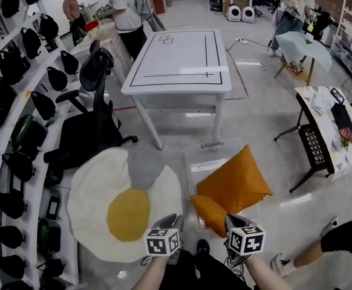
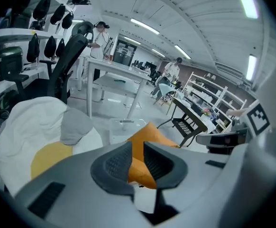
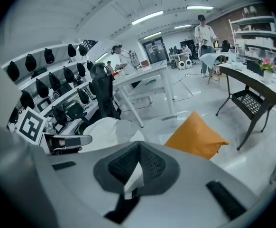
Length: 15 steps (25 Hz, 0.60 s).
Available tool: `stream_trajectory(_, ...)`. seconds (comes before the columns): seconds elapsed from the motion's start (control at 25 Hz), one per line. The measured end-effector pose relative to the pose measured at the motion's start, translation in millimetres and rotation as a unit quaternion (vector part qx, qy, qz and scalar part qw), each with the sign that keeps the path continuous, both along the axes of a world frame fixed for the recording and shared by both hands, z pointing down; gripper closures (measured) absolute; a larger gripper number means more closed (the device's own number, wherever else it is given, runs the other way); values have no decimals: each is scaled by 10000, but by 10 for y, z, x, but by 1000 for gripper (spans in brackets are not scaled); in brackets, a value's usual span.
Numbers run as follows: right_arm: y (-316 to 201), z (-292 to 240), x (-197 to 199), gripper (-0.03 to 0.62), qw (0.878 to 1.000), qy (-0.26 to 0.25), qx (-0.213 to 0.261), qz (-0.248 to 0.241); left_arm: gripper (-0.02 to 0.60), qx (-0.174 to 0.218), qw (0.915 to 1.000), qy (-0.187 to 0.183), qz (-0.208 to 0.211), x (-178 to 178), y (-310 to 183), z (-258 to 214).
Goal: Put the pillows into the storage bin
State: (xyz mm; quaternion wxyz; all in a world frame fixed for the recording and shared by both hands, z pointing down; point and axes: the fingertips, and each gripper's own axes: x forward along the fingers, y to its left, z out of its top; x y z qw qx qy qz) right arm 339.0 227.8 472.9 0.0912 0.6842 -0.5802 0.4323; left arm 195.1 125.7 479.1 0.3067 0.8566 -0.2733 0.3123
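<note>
Orange pillow (image 2: 137,169) shows through narrow gap between left fingers (image 2: 112,165), beyond them | right fingers (image 3: 152,164) closed together, empty

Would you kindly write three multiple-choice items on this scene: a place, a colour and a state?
1. Where does the fried-egg pillow lie? A on the white table; B on the floor; C in the storage bin.
2. What colour is its round middle? A yellow; B green; C blue.
3. How do the right tool's jaws stand? A wide apart; B together; C around a chair leg.
Answers: B, it is spread on the floor beside the black chair; A, the centre patch is yellow; B, the right gripper view shows its pads meeting.
</note>
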Motion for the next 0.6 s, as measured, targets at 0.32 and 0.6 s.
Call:
stream_trajectory(0.32, 97, -296, 35, 595, 9991, 112, 398, -36, 509, 205, 9995, 106, -229, -51, -52, -217)
stream_trajectory(0.6, 128, -470, 86, 595, 9979, 99, 633, 64, 509, 423, 9986, 201, -230, -60, -49, -426)
